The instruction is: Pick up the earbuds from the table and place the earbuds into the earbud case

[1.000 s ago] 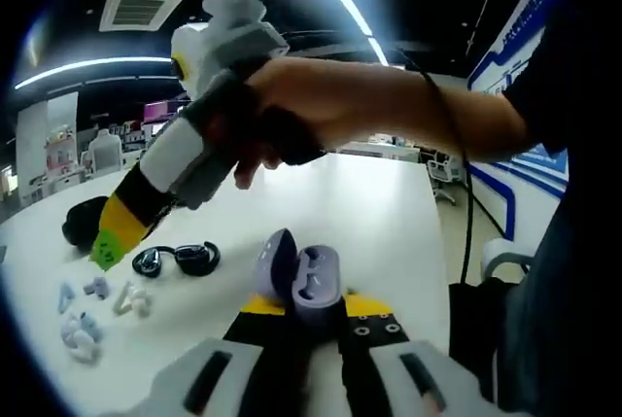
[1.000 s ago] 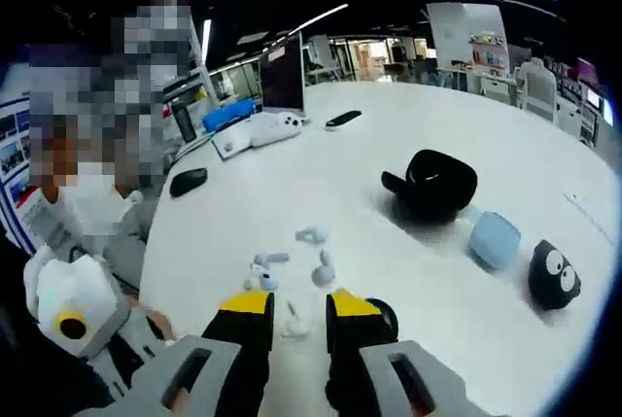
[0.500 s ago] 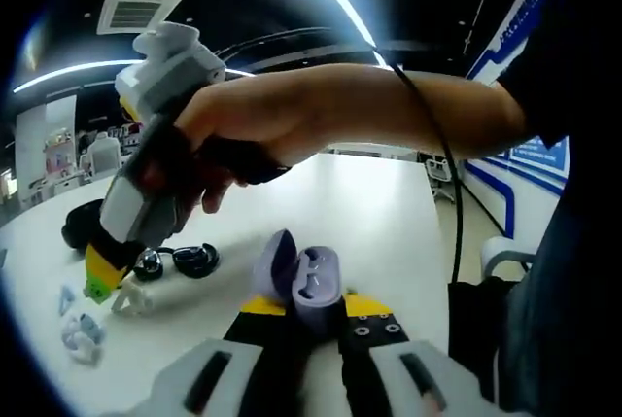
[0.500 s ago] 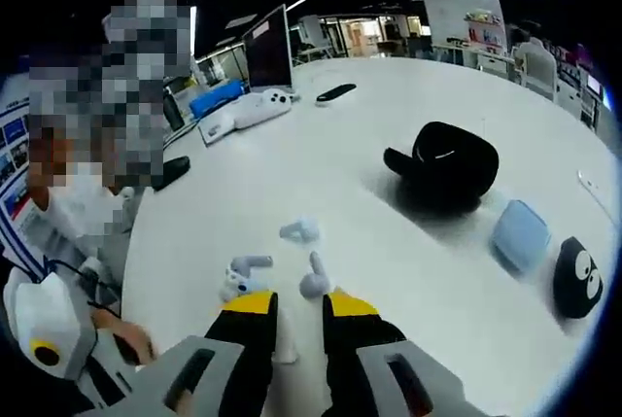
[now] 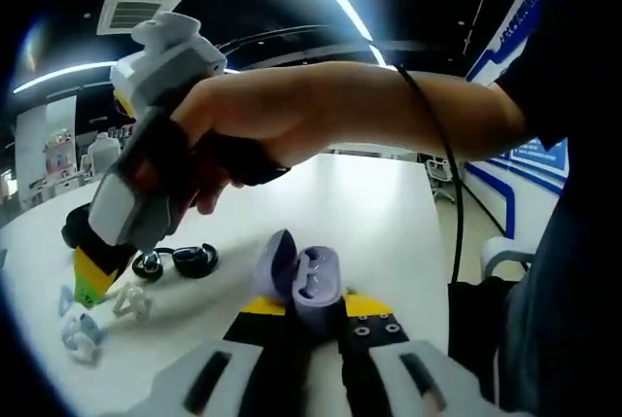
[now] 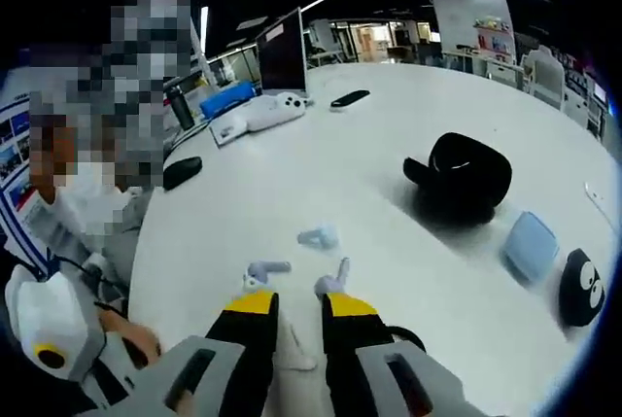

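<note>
Left tongs (image 5: 316, 312) clamp the open lilac earbud case (image 5: 303, 279) in the left gripper view, where the right tongs (image 5: 89, 286), in a hand (image 5: 243, 116), reach the white table (image 5: 369, 203) beside loose earbuds (image 5: 80, 331). Right gripper view: right tongs (image 6: 290, 308) stand slightly apart around a white earbud (image 6: 292, 351); other earbuds (image 6: 319, 236) lie ahead.

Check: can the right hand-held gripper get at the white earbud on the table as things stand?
Probably yes. The right hand-held gripper already straddles the white earbud, jaws apart, and nothing blocks it on the table.
</note>
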